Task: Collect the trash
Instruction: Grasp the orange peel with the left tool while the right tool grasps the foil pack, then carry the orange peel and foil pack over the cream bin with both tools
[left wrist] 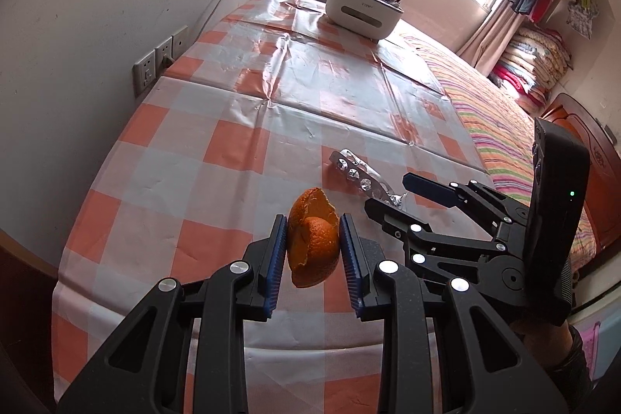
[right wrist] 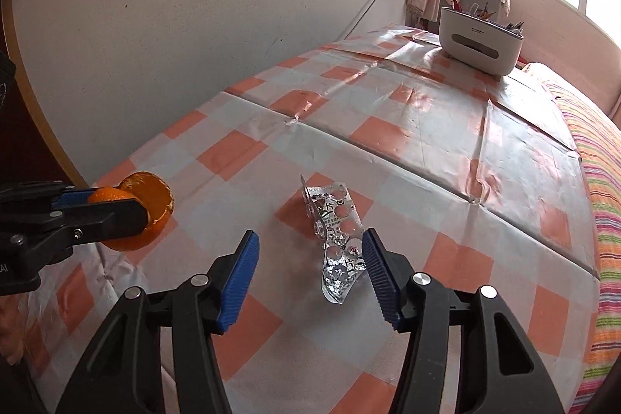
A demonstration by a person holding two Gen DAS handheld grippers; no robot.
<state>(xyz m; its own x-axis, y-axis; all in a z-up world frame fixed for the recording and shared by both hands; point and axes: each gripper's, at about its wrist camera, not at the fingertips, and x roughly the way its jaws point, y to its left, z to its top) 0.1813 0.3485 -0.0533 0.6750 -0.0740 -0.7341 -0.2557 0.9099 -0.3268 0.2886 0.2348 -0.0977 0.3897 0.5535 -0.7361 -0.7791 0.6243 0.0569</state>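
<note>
Left tongs [left wrist: 313, 251] are clamped on orange peel [left wrist: 313, 248]; right tongs [right wrist: 310, 278] are spread apart around 1 empty blister pack [right wrist: 337, 243] on the counter [right wrist: 427, 142].

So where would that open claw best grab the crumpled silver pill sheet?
Probably across the narrow width of the pill sheet, at its raised near end. The sheet is bent and lifts off the tablecloth there, so the right gripper, open and already straddling it, could come straight forward and close on its two long edges.
</note>
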